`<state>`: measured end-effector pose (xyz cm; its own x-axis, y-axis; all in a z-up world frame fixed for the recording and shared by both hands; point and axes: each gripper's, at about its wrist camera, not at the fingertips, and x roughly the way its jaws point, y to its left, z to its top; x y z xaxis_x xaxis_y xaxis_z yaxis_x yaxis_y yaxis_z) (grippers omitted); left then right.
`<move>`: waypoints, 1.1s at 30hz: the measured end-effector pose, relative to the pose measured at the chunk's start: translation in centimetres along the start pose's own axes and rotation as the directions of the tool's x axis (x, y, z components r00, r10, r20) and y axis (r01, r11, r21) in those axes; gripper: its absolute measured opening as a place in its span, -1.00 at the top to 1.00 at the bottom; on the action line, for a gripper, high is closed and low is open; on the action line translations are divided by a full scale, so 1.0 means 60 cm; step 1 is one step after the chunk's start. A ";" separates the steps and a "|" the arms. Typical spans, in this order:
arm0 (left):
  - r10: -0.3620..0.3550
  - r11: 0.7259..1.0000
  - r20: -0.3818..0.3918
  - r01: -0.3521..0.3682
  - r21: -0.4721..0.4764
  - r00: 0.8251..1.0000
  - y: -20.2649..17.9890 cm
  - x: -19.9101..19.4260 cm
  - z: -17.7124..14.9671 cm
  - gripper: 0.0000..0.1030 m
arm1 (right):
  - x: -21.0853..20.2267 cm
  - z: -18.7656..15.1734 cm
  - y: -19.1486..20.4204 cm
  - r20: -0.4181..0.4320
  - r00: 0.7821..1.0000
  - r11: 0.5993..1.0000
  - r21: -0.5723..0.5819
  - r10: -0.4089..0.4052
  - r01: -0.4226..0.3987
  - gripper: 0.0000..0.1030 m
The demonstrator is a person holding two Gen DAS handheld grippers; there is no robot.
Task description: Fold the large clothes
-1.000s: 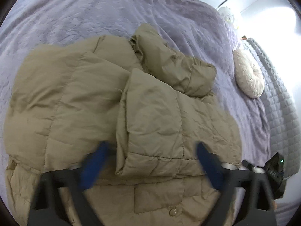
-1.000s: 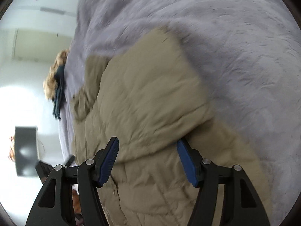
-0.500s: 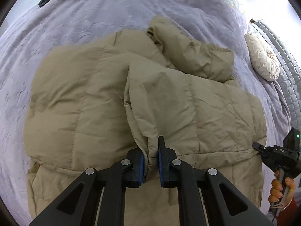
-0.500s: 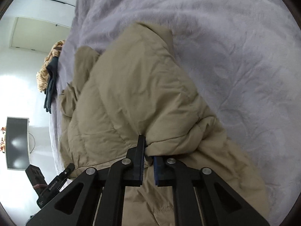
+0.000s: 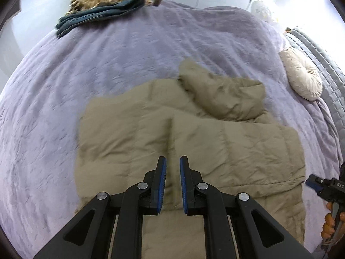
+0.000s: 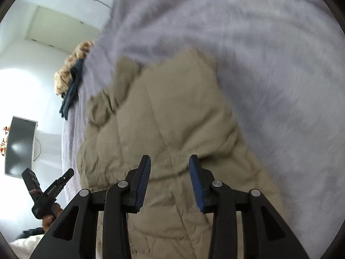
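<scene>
A tan puffer jacket point(image 5: 237, 151) lies partly folded on the purple bed cover point(image 5: 107, 64), its hood bunched at the far side. My left gripper point(image 5: 172, 168) is over the near middle with its blue pads close together. A thin fold of the jacket fills the narrow gap along a folded edge. In the right wrist view the jacket point(image 6: 172, 108) is blurred. My right gripper point(image 6: 170, 168) hovers above its near fold with the jaws opening and the pads clear of the fabric. Each gripper shows in the other view: the right gripper point(image 5: 323, 185) and the left gripper point(image 6: 49, 192).
A teal and tan clothes pile point(image 5: 103, 10) sits at the bed's far edge. A round cream cushion point(image 5: 301, 75) leans on the grey quilted headboard point(image 5: 327, 64) at the right. A dark screen point(image 6: 19, 146) stands beyond the bed.
Both grippers went from wide open to pinched on folds of the jacket, then rose. The right jaws have since parted and the fabric has dropped out. The left pads stay close together.
</scene>
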<state>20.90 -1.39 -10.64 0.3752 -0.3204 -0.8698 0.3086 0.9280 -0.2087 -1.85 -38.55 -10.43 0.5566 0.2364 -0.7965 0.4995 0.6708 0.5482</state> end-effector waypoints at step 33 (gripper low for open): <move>0.087 0.996 -0.072 -0.087 0.001 0.994 -0.033 0.117 -0.012 0.73 | 0.107 0.090 -0.079 0.034 0.972 0.973 -0.009 -0.232 0.232 0.67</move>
<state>22.28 -5.35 -16.68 0.3371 -0.2244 -0.9144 0.2760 0.9521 -0.1319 2.95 -43.97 -16.78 0.4478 0.0502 -0.8927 0.6089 0.7139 0.3457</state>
